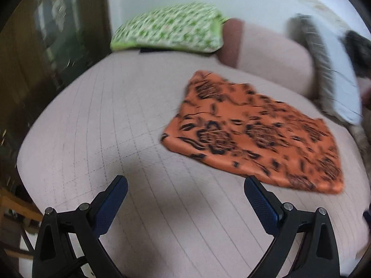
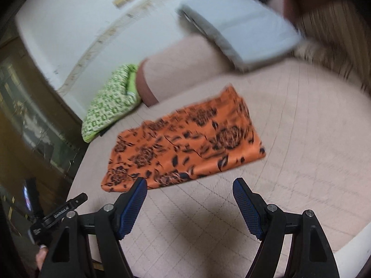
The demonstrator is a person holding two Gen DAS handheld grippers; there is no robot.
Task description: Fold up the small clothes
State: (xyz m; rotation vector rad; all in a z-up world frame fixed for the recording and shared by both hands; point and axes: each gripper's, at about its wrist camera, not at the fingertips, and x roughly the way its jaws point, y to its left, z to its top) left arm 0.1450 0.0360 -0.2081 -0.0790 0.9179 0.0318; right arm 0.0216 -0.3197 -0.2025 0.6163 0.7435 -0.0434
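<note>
An orange garment with a black flower print (image 1: 255, 132) (image 2: 185, 148) lies spread flat on a pale pink quilted bed (image 1: 116, 127) (image 2: 301, 139). My left gripper (image 1: 185, 183) hovers over the bedding near the garment's close edge, open, nothing between its blue pads. The garment lies ahead and to its right. My right gripper (image 2: 190, 185) is also open and empty, just short of the garment's near edge, with the cloth ahead and to its left. Both views are blurred by motion.
A green patterned pillow (image 1: 169, 30) (image 2: 109, 102) lies at the head of the bed beside a pink bolster (image 1: 273, 55) (image 2: 180, 69). A white-grey pillow (image 1: 334, 78) (image 2: 241, 27) lies nearby. A dark cabinet (image 1: 46, 46) stands along the bed's side. The left gripper's body (image 2: 53, 217) shows low left in the right wrist view.
</note>
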